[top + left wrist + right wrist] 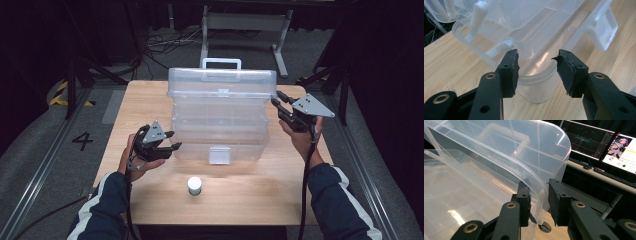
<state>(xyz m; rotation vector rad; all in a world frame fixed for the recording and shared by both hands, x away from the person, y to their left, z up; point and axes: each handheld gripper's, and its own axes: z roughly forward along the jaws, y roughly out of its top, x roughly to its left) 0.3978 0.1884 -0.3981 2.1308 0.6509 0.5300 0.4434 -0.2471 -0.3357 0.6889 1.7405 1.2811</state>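
A clear plastic storage box (pixel 220 135) stands mid-table with its lid (pixel 222 82) raised upright and a white handle (pixel 221 63) on top. My left gripper (pixel 172 141) is open at the box's front left corner; in the left gripper view its jaws (pixel 537 72) straddle that rounded corner (pixel 536 45) without touching it. My right gripper (pixel 276 100) is at the lid's right edge. In the right gripper view the lid's curved rim (pixel 524 152) runs between the jaws (pixel 539 202), against one pad and clear of the other. A small white cylinder (pixel 194 186) stands in front of the box.
The box's front latch (pixel 220 155) hangs down, also seen as a white tab (pixel 604 30). Bare wood table (pixel 250 200) lies in front of the box. Monitors (pixel 599 142) sit on a desk beyond the table. A metal stand (pixel 245 25) and cables are behind.
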